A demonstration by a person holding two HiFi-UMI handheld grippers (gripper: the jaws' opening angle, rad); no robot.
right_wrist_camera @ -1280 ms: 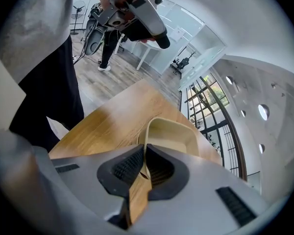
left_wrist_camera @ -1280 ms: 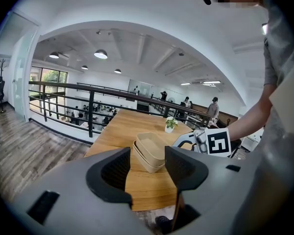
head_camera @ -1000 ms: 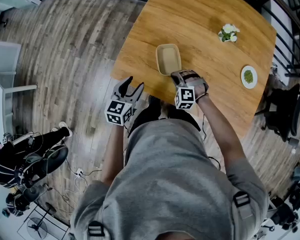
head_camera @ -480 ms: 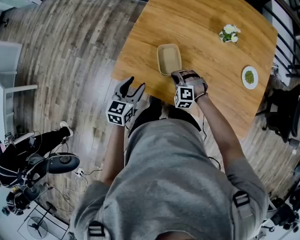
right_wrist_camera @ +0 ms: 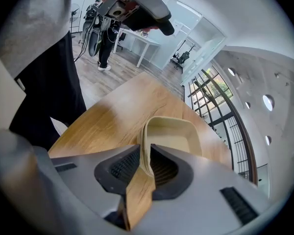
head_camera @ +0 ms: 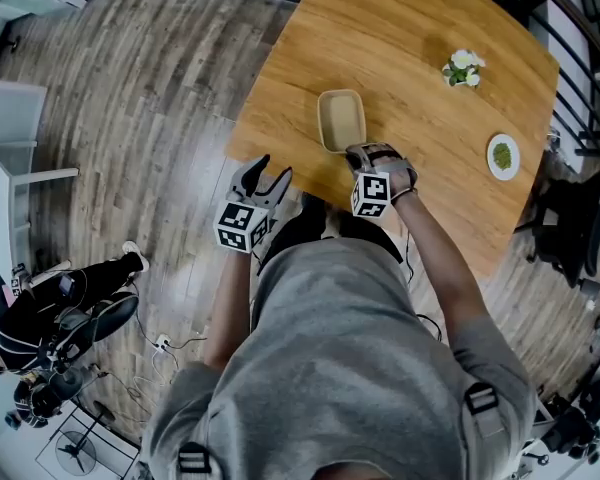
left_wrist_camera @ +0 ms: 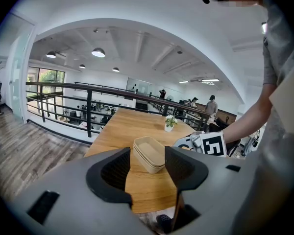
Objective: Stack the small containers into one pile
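Jaws of the right tool (right_wrist_camera: 146, 156) are easing apart around the near rim of the stacked containers (head_camera: 342, 120), pads seemingly off it. The stack sits unmoved near the tabletop (head_camera: 410, 28) edge. The left tool (left_wrist_camera: 147, 156) gapes empty as before.

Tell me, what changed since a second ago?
The right gripper is opening its jaws, letting go of the near wall of the stacked beige oblong containers; the wall still stands between them. The containers, the wooden table, the small white potted plant and the open, empty left gripper stayed put.
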